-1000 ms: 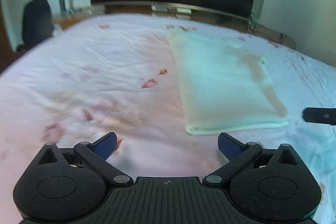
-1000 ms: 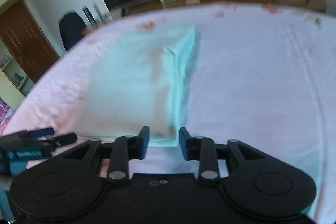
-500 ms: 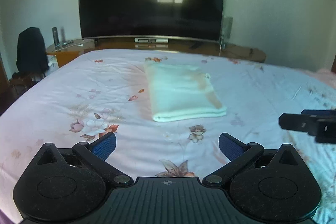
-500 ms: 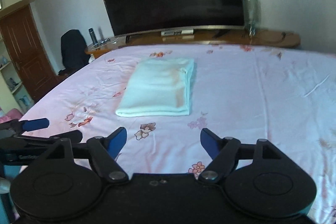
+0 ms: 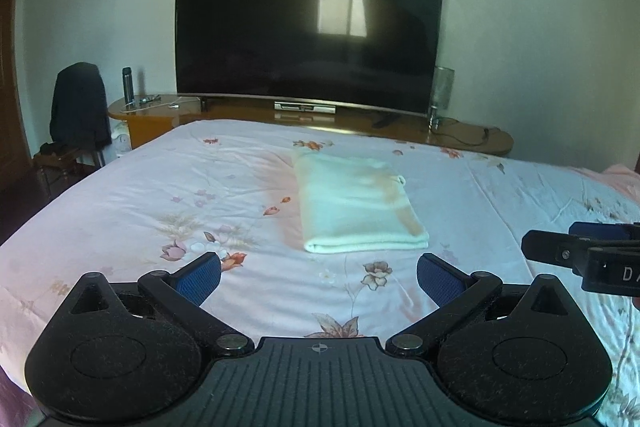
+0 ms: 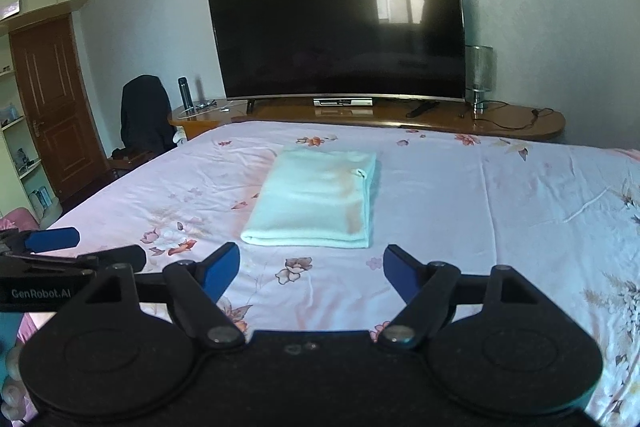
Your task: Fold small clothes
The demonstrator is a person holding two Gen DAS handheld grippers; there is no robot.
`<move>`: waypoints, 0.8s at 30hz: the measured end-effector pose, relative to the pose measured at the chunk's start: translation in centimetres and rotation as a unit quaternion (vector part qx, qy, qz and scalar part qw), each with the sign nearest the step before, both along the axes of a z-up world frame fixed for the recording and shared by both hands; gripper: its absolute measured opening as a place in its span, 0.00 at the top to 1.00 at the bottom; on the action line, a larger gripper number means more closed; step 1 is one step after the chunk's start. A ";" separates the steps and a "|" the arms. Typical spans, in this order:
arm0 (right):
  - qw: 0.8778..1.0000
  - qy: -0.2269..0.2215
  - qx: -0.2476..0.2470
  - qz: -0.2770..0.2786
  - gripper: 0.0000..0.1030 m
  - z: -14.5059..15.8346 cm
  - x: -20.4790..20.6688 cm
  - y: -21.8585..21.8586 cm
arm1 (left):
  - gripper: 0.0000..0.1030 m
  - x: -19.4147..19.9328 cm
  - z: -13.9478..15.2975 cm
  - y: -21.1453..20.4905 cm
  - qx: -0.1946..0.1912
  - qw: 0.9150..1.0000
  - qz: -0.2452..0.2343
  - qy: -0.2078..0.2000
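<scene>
While both the left gripper (image 5: pixel 318 277) and right gripper (image 6: pixel 311 267) hang spread and empty, the right's jaws having just widened, folded pale-green garment (image 6: pixel 314 201) lies mid-bed (image 6: pixel 480 203): soft, light, limp; best pinched at near folded-edge corners.

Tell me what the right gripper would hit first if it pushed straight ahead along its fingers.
Probably the flowered bedsheet just short of the folded pale green cloth, since the open, empty right gripper tilts downward; depth is unclear, so it might reach the cloth's near edge instead.

right hand-held gripper (image 5: pixel 576 247) cut off at frame edge
</scene>
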State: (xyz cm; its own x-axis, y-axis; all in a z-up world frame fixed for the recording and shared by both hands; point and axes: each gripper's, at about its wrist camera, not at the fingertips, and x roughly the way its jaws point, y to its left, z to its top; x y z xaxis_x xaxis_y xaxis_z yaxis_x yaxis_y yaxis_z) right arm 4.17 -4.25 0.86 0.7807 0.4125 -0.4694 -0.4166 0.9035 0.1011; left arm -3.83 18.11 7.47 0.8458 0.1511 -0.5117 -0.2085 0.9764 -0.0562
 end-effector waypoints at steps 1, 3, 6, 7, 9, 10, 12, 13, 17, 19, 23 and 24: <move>1.000 -0.001 -0.001 0.001 0.24 0.1 0.1 -0.1 | 0.00 0.0 0.1 0.0 -0.001 1.000 0.000 -0.001; 1.000 -0.003 -0.003 0.001 0.24 0.2 0.1 -0.2 | 0.00 0.0 0.2 -0.2 -0.001 1.000 0.002 -0.003; 1.000 -0.004 -0.005 0.001 0.24 0.4 0.1 -0.3 | 0.00 0.1 0.2 -0.6 -0.002 1.000 0.001 -0.005; 1.000 -0.004 -0.005 0.001 0.24 0.4 0.2 -0.4 | 0.00 0.2 0.2 -0.7 -0.001 1.000 0.001 -0.005; 1.000 -0.004 -0.005 0.001 0.24 0.4 0.2 -0.5 | 0.00 0.4 0.2 -0.9 -0.001 1.000 0.000 -0.003; 1.000 -0.004 -0.006 0.001 0.24 0.4 0.2 -0.5 | 0.00 0.4 0.2 -1.0 -0.001 1.000 0.000 -0.003; 1.000 -0.004 -0.005 -0.001 0.23 0.4 0.2 -0.6 | 0.00 0.5 0.1 -1.1 0.001 1.000 -0.001 -0.002; 1.000 -0.003 -0.004 0.000 0.23 0.5 0.2 -0.7 | 0.00 0.6 0.1 -1.1 0.001 1.000 -0.002 -0.002; 1.000 -0.004 -0.004 -0.001 0.23 0.4 0.2 -0.9 | 0.00 0.7 0.2 -1.1 0.000 1.000 -0.003 -0.002; 1.000 -0.006 -0.004 -0.001 0.23 0.5 0.2 -1.0 | 0.00 0.8 0.2 -1.1 0.001 1.000 -0.004 -0.004; 1.000 -0.007 -0.004 -0.002 0.23 0.5 0.2 -1.2 | 0.00 0.8 0.2 -1.2 0.001 1.000 -0.006 -0.003; 1.000 -0.008 -0.004 -0.002 0.23 0.5 0.2 -1.2 | 0.00 0.8 0.2 -1.2 0.001 1.000 -0.007 -0.003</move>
